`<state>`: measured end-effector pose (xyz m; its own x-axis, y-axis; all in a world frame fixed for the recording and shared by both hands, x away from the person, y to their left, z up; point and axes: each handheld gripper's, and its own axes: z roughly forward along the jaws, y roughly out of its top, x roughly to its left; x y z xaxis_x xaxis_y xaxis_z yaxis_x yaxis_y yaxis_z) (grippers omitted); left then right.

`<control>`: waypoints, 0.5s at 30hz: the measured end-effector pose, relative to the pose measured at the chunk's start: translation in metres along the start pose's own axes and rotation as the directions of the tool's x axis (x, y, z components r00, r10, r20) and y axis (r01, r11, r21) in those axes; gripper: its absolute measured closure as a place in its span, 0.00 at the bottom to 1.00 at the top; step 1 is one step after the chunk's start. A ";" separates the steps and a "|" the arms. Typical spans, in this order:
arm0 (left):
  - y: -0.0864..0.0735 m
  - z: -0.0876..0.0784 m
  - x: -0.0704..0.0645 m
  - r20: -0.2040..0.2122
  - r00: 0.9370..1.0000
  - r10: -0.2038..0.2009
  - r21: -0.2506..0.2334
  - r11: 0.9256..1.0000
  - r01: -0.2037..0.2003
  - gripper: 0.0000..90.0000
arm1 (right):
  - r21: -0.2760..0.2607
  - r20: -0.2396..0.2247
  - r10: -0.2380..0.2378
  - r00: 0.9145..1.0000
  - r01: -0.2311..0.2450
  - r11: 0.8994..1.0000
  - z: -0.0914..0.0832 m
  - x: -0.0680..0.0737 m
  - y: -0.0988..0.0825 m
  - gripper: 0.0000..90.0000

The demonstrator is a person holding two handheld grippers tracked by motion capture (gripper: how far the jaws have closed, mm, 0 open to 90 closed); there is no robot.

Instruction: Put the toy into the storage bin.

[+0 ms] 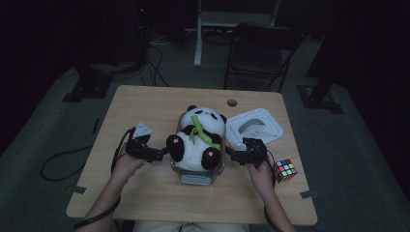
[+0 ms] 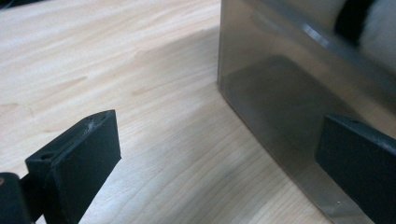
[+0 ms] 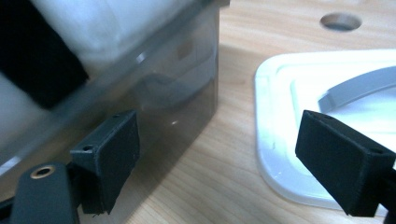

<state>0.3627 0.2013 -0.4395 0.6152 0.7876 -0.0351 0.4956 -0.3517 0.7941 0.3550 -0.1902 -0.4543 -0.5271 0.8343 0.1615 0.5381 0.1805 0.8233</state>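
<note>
The clear box (image 1: 197,169) with the panda (image 1: 199,137) sits mid-table (image 1: 145,193), the white lid (image 1: 255,126) just right of it. Both tools flank the box, about to grip its sides. The left tool (image 1: 161,153) and right tool (image 1: 232,156) gape wide, holding nothing; next they must close in evenly.

1. The panda toy (image 1: 198,137) hides most of the clear box (image 1: 196,178) under it in the high view.
2. In the left gripper view, the picture's edge cuts the panda off at 1 o'clock.
3. The white lid (image 3: 299,140) is cut off at 3 o'clock in the right gripper view.
4. The cube's (image 1: 285,169) stickers are too small to tell.
</note>
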 end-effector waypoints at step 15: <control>0.037 -0.048 -0.016 0.085 0.996 0.029 -0.096 0.995 -0.020 0.05 | -0.119 -0.133 0.007 0.991 -0.023 0.993 -0.058 0.027 0.035 0.17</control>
<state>0.3418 0.1998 -0.3804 0.6792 0.7311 -0.0640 0.4218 -0.3175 0.8493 0.3215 -0.1922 -0.3894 -0.6062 0.7588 0.2381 0.4677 0.0981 0.8784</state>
